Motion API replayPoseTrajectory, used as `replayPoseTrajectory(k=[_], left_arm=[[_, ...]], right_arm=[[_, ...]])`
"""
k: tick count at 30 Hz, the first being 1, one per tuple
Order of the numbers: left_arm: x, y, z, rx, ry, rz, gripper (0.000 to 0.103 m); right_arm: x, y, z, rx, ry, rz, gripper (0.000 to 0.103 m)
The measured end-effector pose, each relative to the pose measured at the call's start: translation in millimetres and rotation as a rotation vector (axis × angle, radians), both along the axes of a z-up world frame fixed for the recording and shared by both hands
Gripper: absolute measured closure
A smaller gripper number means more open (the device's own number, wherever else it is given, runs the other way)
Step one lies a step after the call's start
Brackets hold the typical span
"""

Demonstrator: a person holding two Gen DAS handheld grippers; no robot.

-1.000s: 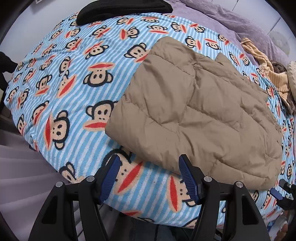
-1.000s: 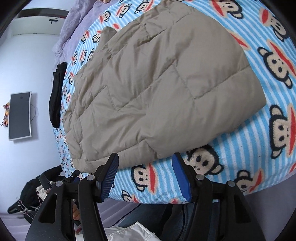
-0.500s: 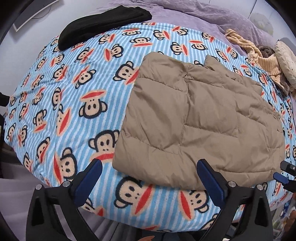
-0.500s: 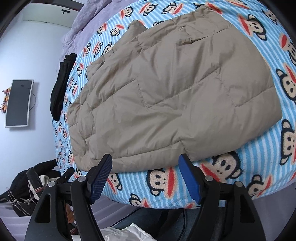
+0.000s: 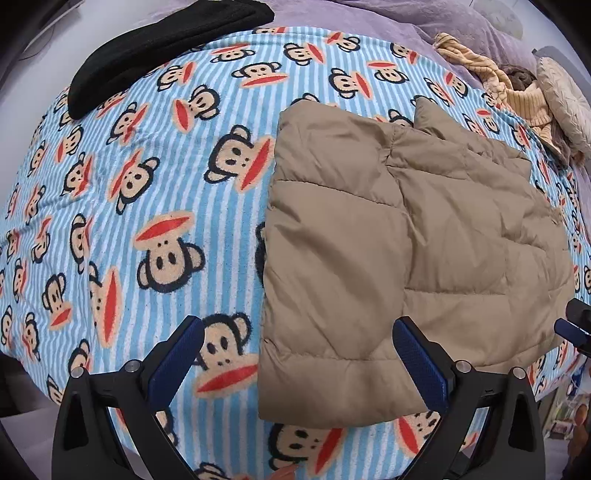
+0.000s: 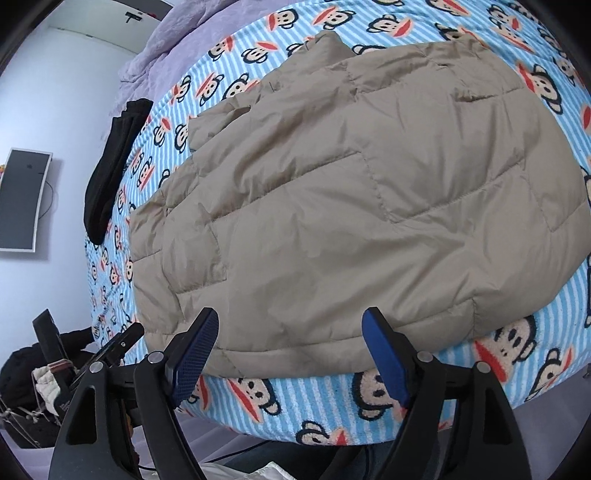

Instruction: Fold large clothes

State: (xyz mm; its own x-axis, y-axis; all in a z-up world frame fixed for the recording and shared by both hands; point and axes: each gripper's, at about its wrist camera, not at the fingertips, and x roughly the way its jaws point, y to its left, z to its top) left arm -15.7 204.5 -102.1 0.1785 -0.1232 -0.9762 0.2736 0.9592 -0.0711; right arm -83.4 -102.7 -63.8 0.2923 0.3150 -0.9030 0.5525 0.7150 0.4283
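A tan quilted puffer jacket (image 5: 406, 240) lies folded flat on a blue striped monkey-print blanket (image 5: 147, 184); it also shows in the right wrist view (image 6: 351, 206). My left gripper (image 5: 299, 362) is open and empty, hovering over the jacket's near left corner. My right gripper (image 6: 288, 354) is open and empty, just above the jacket's near edge. The right gripper's tip shows at the far right of the left wrist view (image 5: 576, 325). The left gripper shows at the lower left of the right wrist view (image 6: 110, 347).
A black folded garment (image 5: 159, 48) lies at the blanket's far left edge. A purple blanket (image 5: 424, 18) covers the far side. A yellow knit garment (image 5: 517, 92) and a cushion (image 5: 565, 99) lie at the far right. A wall screen (image 6: 22, 199) hangs at left.
Both grippers have opened wider and moved in over the jacket's near edge. The jacket has not moved.
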Motion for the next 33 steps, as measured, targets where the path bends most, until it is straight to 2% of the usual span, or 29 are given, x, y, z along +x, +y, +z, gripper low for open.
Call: replayPoseTrajectory(k=[2, 6, 9, 12, 15, 19, 22, 27, 33], left_arm=[[7, 3, -4, -0.005, 0.008, -0.009, 0.001], [19, 8, -14, -0.002, 0.020, -0.028, 0.001], [29, 14, -20, -0.022, 0.035, -0.006, 0.001], [36, 19, -28, -0.025, 0.051, 0.017, 0.001], [38, 24, -34, -0.074, 0.094, 0.038, 0.001], [32, 24, -36, -0.115, 0.109, 0.066, 0.001], [30, 20, -43, -0.100, 0.109, 0.063, 0.001], [33, 10, -53, -0.122, 0.128, 0.054, 0.001], [42, -3, -56, -0.162, 0.127, -0.003, 0.001]], right_arm=[[10, 9, 1, -0.028, -0.010, 0.009, 0.000], [28, 22, -1, -0.067, 0.017, 0.036, 0.000], [40, 24, -10, -0.066, 0.072, 0.044, 0.000], [45, 19, -17, -0.055, 0.083, 0.028, 0.000], [47, 17, -23, -0.046, 0.097, 0.027, 0.000], [50, 16, -36, -0.029, 0.131, 0.055, 0.000], [52, 14, -44, -0.022, 0.150, 0.073, 0.000], [53, 15, -58, -0.020, 0.183, 0.096, 0.000], [53, 16, -65, -0.029, 0.198, 0.110, 0.000]])
